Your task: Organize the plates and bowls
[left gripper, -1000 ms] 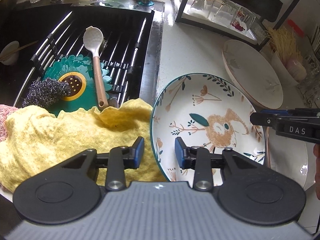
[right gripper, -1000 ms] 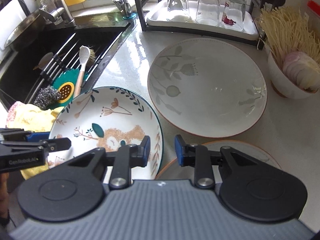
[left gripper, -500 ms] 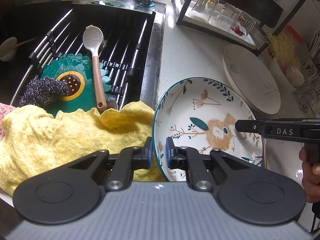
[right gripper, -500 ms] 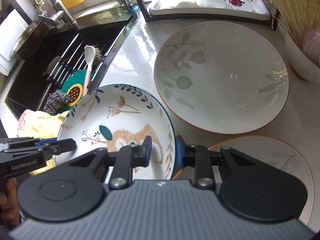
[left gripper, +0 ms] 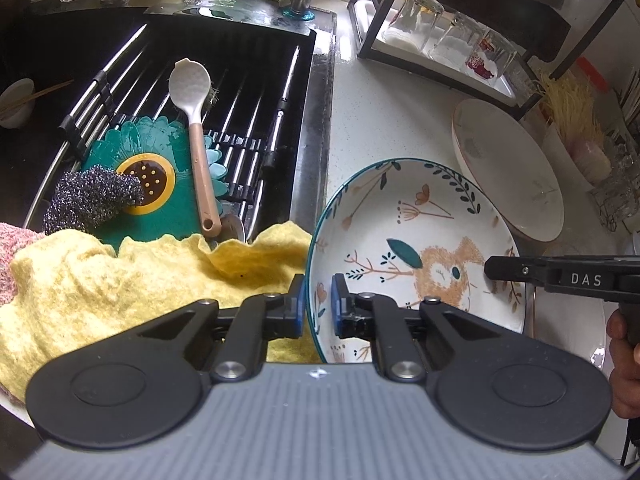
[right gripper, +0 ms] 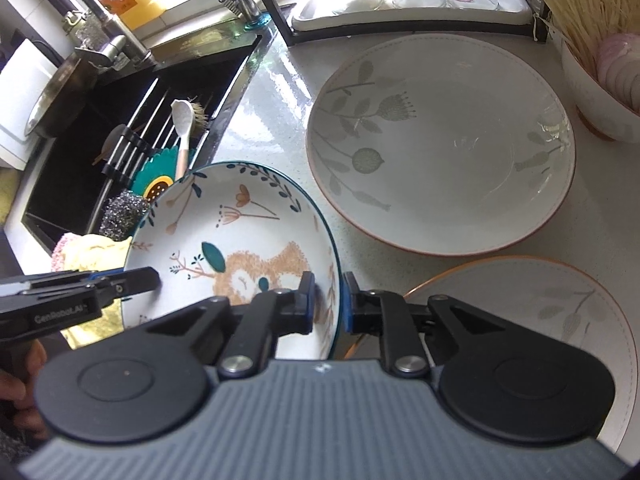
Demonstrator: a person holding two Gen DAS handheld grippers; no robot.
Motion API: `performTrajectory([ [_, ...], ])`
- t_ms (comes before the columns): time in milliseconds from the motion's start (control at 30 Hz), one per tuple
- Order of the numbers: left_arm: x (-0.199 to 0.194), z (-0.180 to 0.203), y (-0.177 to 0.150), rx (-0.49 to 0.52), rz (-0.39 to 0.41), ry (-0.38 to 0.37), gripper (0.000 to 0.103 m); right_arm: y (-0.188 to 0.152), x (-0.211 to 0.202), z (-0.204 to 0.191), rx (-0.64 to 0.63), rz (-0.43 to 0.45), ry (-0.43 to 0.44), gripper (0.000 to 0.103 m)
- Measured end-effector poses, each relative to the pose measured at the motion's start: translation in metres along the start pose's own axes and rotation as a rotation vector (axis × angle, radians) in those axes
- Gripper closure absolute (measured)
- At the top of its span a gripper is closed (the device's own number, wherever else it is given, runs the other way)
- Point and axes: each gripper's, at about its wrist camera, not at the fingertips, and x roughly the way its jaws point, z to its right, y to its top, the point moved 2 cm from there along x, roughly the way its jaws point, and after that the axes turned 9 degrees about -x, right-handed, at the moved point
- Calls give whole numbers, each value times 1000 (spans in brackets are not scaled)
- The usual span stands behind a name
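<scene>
A white plate with a teal rim and a bear drawing is held over the counter by both grippers. My left gripper is shut on its left rim. My right gripper is shut on its right rim, and the same plate fills the lower left of the right wrist view. A large leaf-patterned bowl sits on the counter behind; it also shows in the left wrist view. A second leaf-patterned plate lies at the front right.
A black sink with a rack, a white spoon, a green mat and a steel scourer is on the left. A yellow cloth lies at its front edge. A glass rack and an onion bowl stand behind.
Both grippers closed from open onto opposite rims of the bear plate. The plate now sits higher and overlaps the sink edge and the front-right plate.
</scene>
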Motion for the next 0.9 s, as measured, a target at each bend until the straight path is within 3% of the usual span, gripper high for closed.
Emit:
performTrajectory([
  [433, -21, 12, 14, 36, 30, -40, 88, 1, -30, 0, 43, 36, 18, 88],
  [900, -57, 63, 7, 69, 106, -38, 88, -5, -78, 23, 39, 120, 36, 88],
])
